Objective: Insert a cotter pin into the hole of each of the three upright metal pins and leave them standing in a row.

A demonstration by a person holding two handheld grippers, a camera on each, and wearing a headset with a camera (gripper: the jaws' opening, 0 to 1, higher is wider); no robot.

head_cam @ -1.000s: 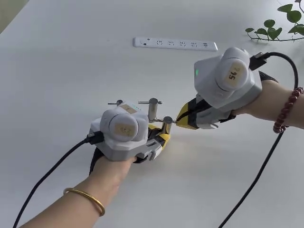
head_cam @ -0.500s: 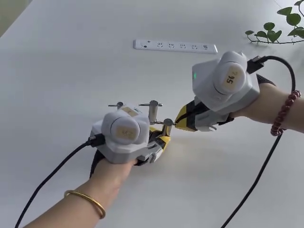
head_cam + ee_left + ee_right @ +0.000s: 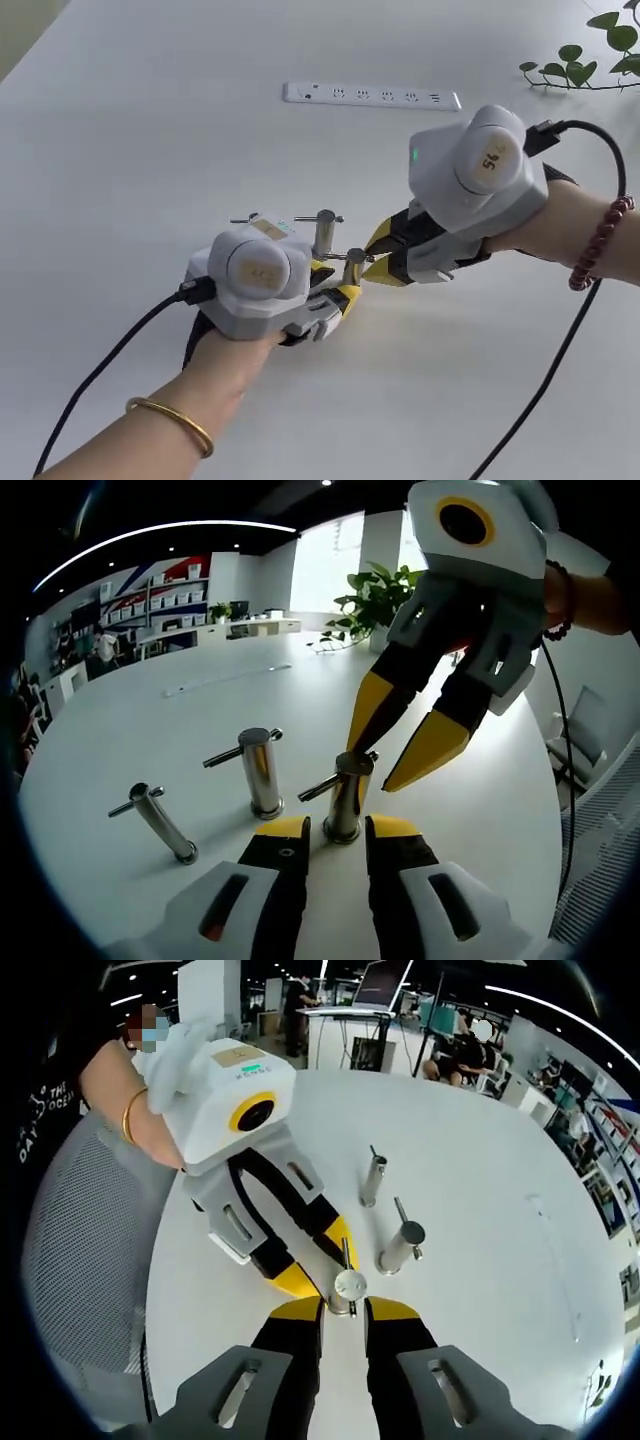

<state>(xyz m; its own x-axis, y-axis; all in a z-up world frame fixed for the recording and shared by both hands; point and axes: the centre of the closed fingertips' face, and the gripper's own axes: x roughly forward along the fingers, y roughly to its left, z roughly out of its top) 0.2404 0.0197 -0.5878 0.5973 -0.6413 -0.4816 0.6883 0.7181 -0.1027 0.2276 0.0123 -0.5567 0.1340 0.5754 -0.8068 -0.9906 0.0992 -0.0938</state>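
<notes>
While the left claw sits narrowed on the foot of the nearest metal pin, seemingly pinching it upright on the white counter, that pin's balance likely depends on a clean letting-go. A twist or sideways tug as the jaws part could topple it. A cotter pin lies crosswise through the hole near its top. The right claw hovers at that top, jaws spread and holding nothing, with one yellow tip just beside the cotter pin's end. Drawing back askew could snag that end and drag the cotter pin out.

Just beyond stands the middle metal pin, then the far metal pin, each with a cotter pin through it. A falling neighbour or a sweeping claw could knock either over and break the row. Farther off lie a white power strip and a leafy plant.
</notes>
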